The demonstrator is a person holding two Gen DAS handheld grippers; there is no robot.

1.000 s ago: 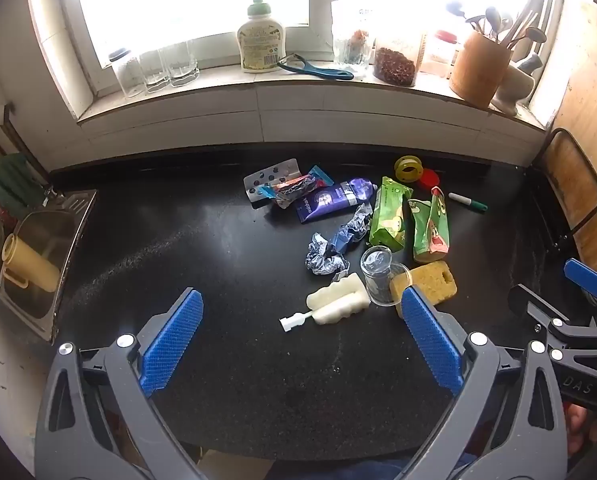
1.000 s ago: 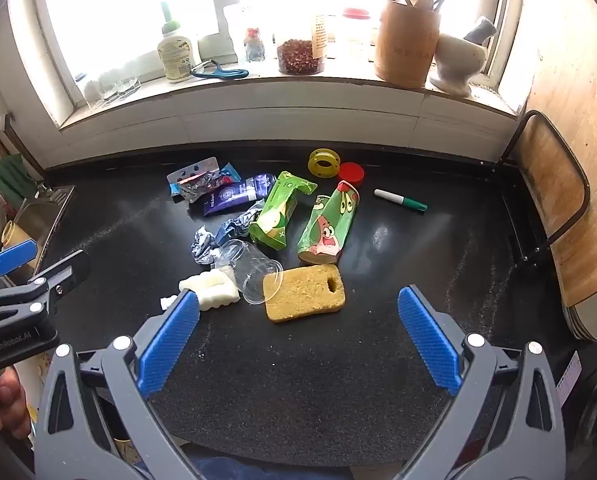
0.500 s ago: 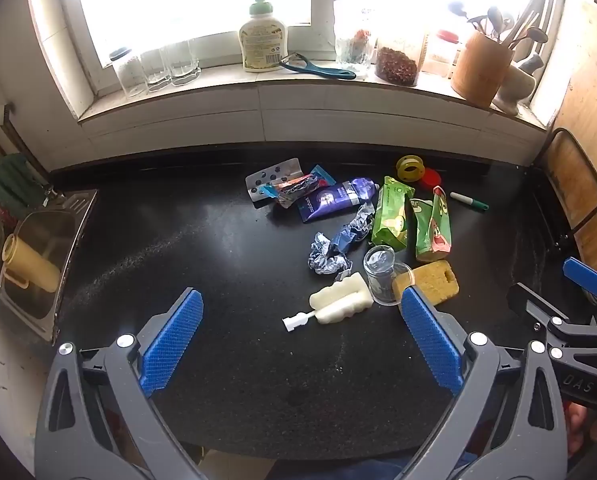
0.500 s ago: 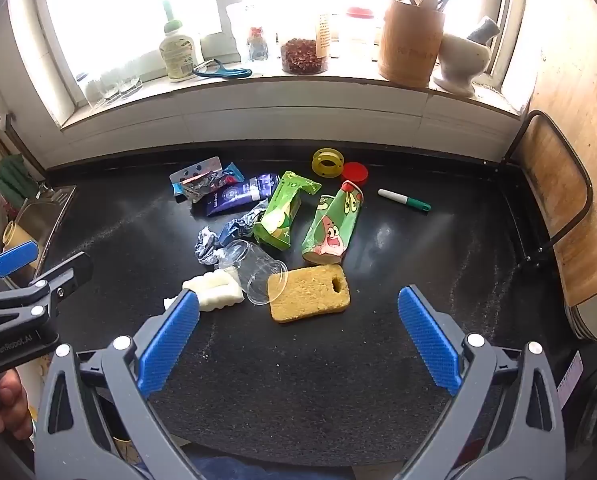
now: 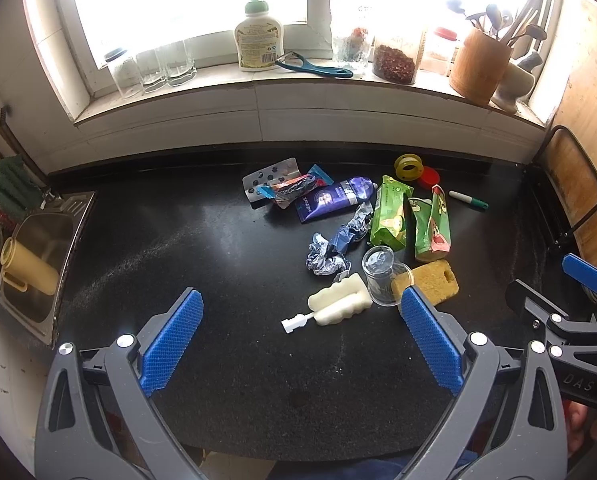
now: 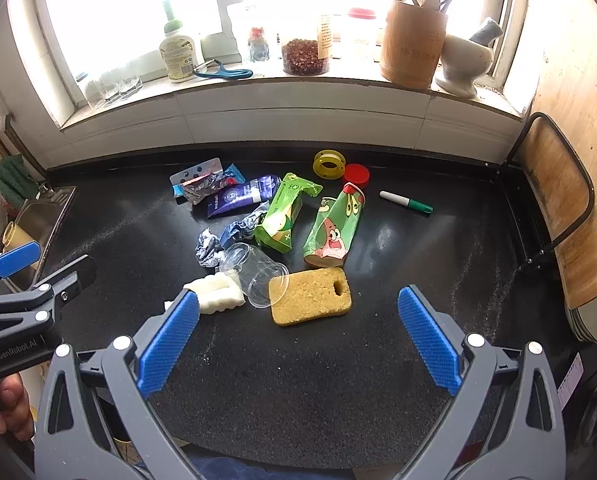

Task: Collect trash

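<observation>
A litter pile lies mid-counter: two green juice cartons [image 6: 283, 216] [image 6: 334, 228], a purple tube [image 6: 240, 198], crumpled foil wrappers [image 6: 226, 236], a blister pack [image 6: 196, 170] and a snack wrapper [image 5: 294, 188]. A yellow sponge [image 6: 310, 294], a clear cup on its side [image 6: 258, 276] and a white sponge brush [image 5: 338, 300] lie at the near side of the pile. My left gripper [image 5: 300, 336] and right gripper [image 6: 298, 336] are both open and empty, held above the counter's near part, short of the pile.
A sink [image 5: 38, 264] with a yellow cup is at the left end. A yellow tape roll [image 6: 328, 164], a red lid [image 6: 356, 174] and a green marker [image 6: 406, 202] lie behind the pile. Jars, bottle and utensil pot stand on the windowsill. A wooden board [image 6: 558, 184] leans at the right.
Both views have shifted very slightly toward the pile. Nothing on the counter has moved and both grippers stay open.
</observation>
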